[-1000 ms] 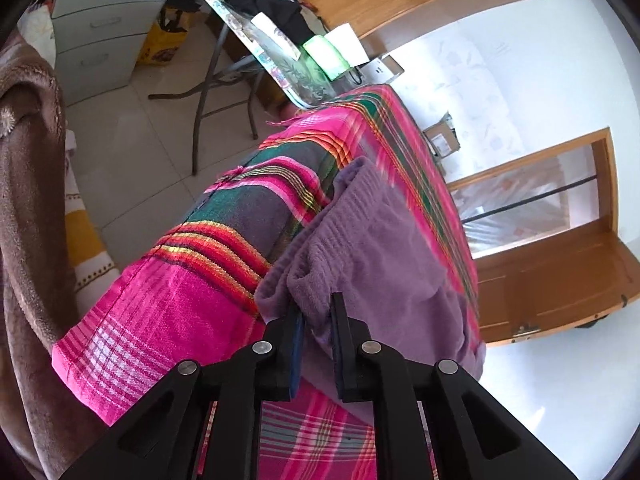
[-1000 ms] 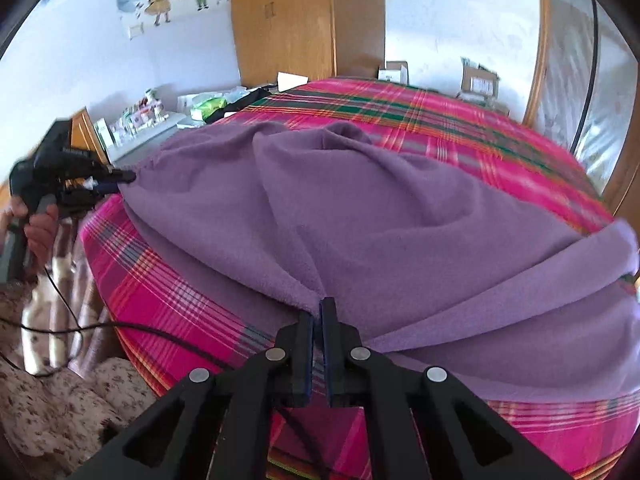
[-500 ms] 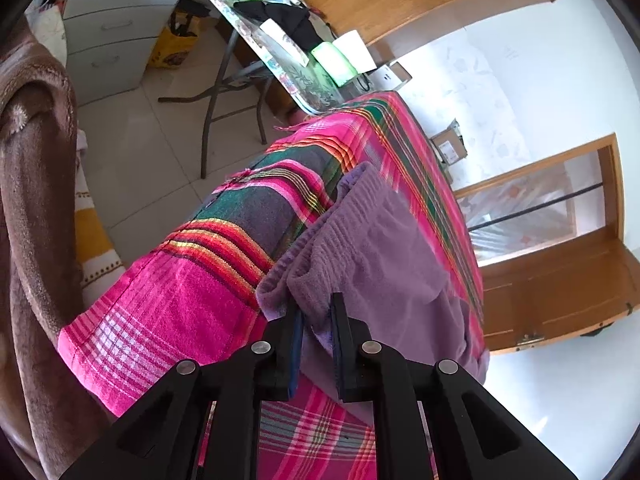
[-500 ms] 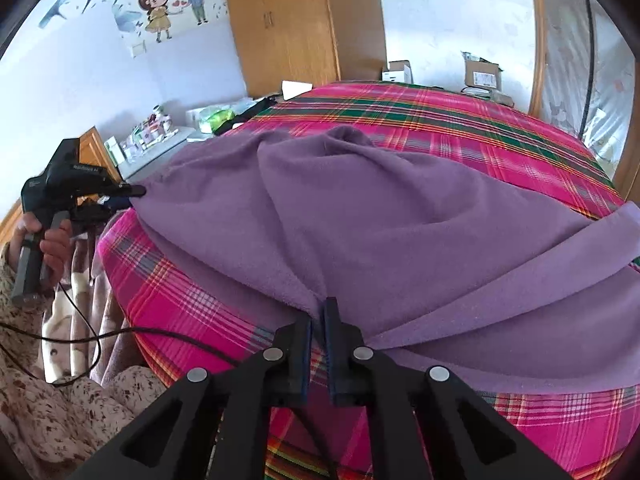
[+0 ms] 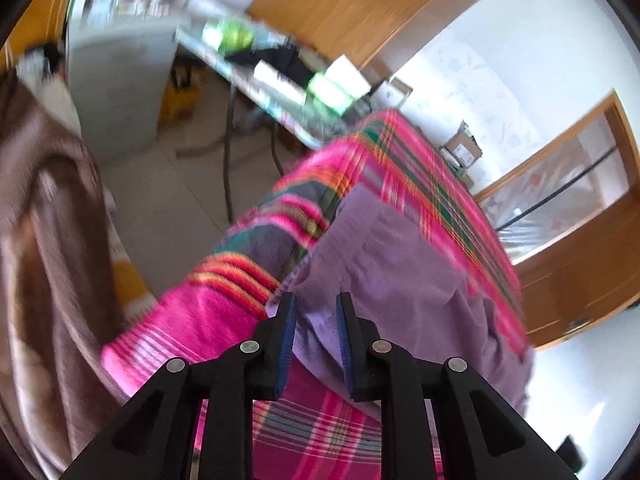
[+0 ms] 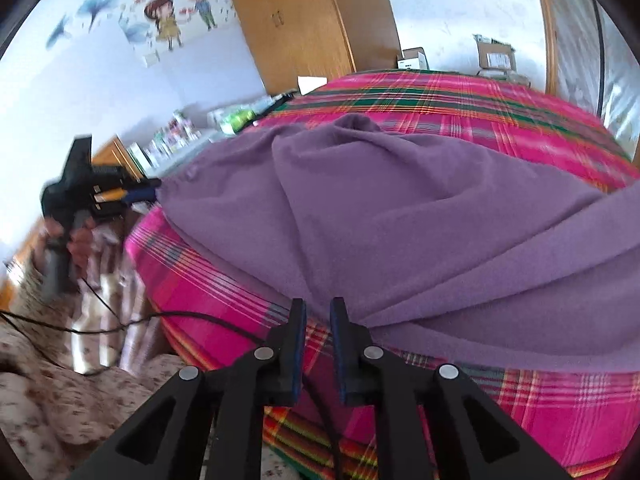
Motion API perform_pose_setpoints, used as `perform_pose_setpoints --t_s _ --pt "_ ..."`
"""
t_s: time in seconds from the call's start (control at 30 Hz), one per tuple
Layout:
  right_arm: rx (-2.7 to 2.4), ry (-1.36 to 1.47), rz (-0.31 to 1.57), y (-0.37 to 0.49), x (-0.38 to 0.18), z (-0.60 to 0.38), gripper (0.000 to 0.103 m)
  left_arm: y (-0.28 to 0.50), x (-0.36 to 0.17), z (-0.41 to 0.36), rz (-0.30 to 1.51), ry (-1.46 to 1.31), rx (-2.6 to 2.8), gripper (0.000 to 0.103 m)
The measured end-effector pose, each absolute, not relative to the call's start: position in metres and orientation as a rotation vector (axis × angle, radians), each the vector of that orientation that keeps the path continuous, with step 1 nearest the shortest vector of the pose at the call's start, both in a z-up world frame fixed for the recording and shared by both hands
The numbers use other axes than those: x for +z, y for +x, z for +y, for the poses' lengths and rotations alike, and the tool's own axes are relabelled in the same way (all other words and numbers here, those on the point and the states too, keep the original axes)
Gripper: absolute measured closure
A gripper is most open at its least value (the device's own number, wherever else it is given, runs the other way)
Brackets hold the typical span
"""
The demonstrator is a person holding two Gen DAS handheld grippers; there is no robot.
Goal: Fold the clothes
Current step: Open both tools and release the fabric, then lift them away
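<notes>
The soft purple fleece garment (image 6: 400,216) is spread along the near edge of the pink plaid bedspread (image 6: 500,120). Both the left gripper (image 5: 316,312) and right gripper (image 6: 318,316) have just been opened, cloth let go, hem lying straight ahead of each.

Far bed: bare plaid cover (image 6: 460,92), free to pass over.
Left floor: open tiles (image 5: 168,200), folding counter (image 5: 256,80) beyond.
Near edge: black cable (image 6: 180,316) crosses.

Plain purple garment (image 6: 400,208) on pink, green and orange plaid bedspread (image 6: 500,108)
</notes>
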State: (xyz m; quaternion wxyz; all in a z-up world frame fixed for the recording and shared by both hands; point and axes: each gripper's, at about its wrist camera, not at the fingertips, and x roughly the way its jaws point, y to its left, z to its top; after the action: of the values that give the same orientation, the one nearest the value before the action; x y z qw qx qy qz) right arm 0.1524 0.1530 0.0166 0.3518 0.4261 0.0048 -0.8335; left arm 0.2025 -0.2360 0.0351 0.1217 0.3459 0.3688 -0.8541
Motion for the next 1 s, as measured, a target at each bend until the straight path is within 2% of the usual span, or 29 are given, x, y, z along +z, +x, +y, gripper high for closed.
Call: perform_pose_setpoints --t_s 0.17,0.27,0.37,0.57,0.8,0.9,1.0 --pt "-2.191 1.099 -0.095 0.153 0.019 0.183 0.089 0.202 0.062 -0.210 0.964 0.951 -2.617 0.081" --pt "-2.247 1.083 -0.157 0.154 0.023 0.204 0.088 0.185 0.070 -0.183 0.912 1.024 -2.754 0.076" --pt "-2.335 1.098 -0.194 0.151 0.026 0.227 0.086 0.161 0.069 -0.150 0.863 1.141 -2.851 0.076" --pt "-2.597 1.126 -0.197 0.160 0.058 0.305 0.086 0.113 0.069 -0.073 0.689 1.403 -3.039 0.076" --pt "-2.956 1.246 -0.086 0.180 0.121 0.410 0.084 0.087 0.065 0.015 0.539 1.665 -3.195 0.076" --pt "-3.038 1.290 -0.057 0.181 0.127 0.429 0.079 0.079 0.057 0.045 0.462 1.774 -3.215 0.076" --pt "-3.064 1.324 -0.112 0.170 0.111 0.435 0.075 0.076 0.047 0.067 0.421 1.876 -3.198 0.076"
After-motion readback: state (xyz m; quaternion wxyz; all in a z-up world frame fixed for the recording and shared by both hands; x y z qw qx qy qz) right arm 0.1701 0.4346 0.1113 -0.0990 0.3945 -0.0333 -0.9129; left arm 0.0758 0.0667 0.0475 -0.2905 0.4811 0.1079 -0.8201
